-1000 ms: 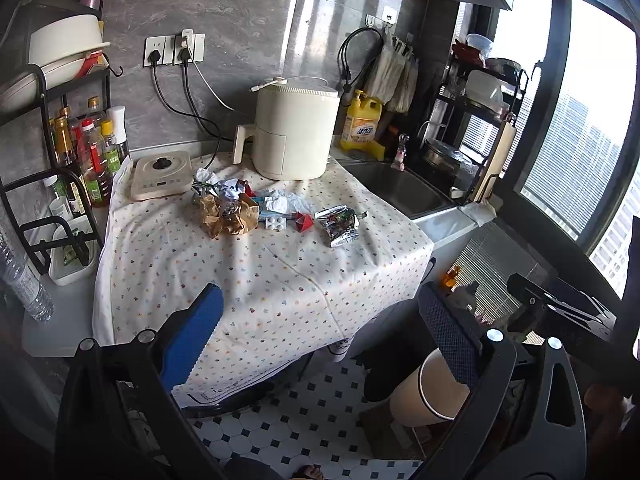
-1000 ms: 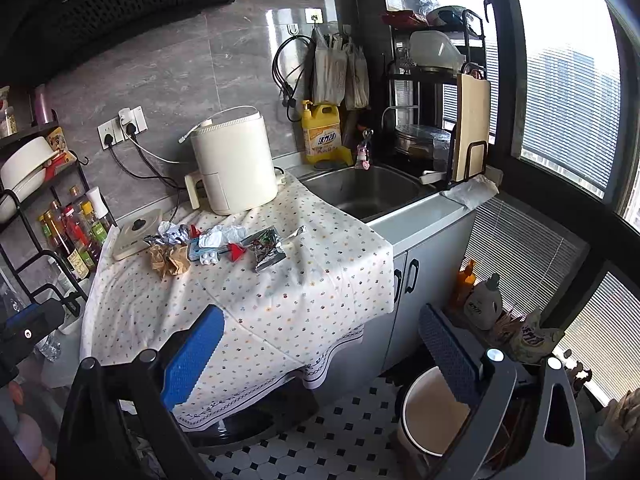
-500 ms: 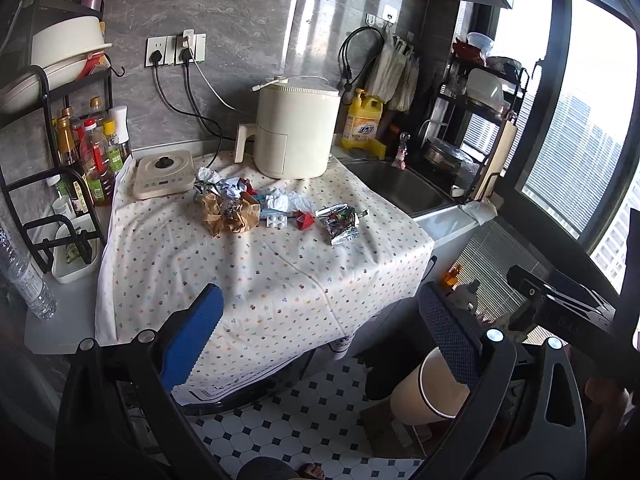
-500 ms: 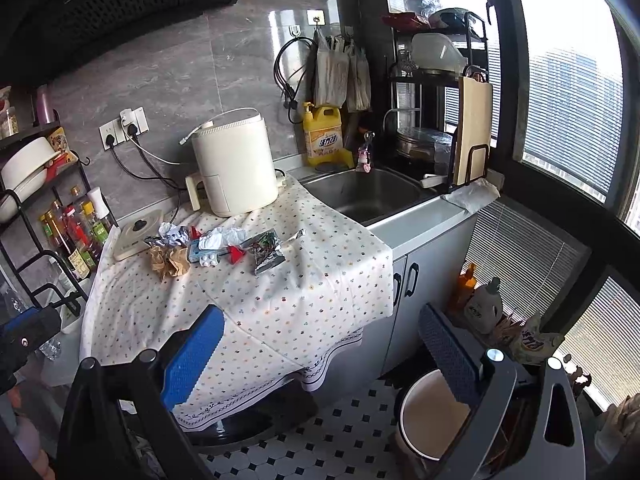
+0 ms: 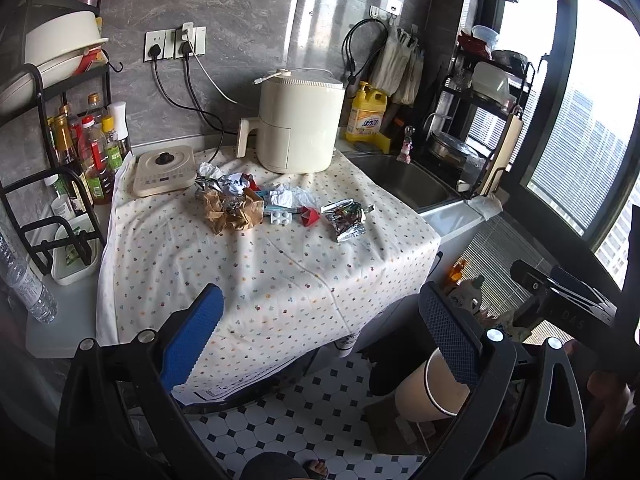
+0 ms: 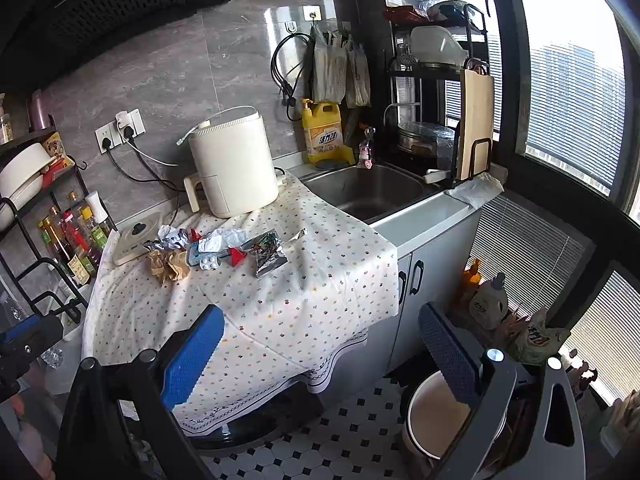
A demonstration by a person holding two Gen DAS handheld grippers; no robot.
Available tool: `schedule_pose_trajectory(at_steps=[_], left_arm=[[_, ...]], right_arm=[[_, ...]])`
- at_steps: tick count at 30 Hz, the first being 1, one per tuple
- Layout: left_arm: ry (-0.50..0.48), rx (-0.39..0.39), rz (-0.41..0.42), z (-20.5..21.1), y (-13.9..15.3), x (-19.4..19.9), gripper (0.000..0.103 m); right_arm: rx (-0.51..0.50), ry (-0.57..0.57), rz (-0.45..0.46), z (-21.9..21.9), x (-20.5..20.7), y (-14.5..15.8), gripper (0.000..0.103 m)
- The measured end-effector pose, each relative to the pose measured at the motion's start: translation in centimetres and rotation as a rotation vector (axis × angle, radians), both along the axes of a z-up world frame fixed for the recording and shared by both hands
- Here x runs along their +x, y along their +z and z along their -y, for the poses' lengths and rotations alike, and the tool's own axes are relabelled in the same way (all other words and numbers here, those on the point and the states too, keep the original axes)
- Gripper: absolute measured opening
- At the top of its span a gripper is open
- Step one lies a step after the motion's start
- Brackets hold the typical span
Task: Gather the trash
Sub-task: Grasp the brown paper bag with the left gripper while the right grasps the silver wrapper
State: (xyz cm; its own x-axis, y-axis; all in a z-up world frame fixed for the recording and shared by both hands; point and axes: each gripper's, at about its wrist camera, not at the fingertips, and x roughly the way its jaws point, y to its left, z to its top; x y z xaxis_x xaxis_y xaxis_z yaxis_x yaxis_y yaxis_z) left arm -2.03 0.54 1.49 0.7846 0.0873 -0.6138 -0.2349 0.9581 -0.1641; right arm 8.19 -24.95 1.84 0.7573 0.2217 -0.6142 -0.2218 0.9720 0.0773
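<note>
Both wrist views overlook the tablecloth [image 5: 260, 264] from afar.

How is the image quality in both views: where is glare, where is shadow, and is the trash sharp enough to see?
Left wrist view: the window is blown out white, corners are dark, edges curve; the trash pile is sharp, with soft shadow bands on the tablecloth. Right wrist view: glare on the wall tiles, the dark hood loses detail.
</note>
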Motion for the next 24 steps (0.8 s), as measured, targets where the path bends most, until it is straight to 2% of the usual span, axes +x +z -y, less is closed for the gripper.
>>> schedule_pose_trajectory(at_steps=[7,10,18,21,24], left_arm=[[0.004,-0.027,-0.034,-1.8,-1.3,2.4,0.097],[0.001,-0.014,-0.049,-3.4,-2.3,4.0,0.097],[0.005,-0.076,-0.076,-10.2,-5.3,9.5,0.097],[0.005,-0.084,-0.083,-12.4,-6.5,11.8,0.097],[0.01,-0.123,-0.09,-14.7,-8.0,14.0,0.095]], right_arm=[[-0.019,0.001,-0.041,-1.7,2.1,-1.4,0.095],[-0.041,0.003,-0.054,-3.2,3.7,-2.4,0.095],[-0.021,0.033,-0.13,-8.0,9.3,-4.9,0.095],[-0.072,0.046,-0.145,-10.0,11.8,-5.7,0.095],[-0.073,0.045,-0.176,-11.4,14.3,-6.5,0.09]])
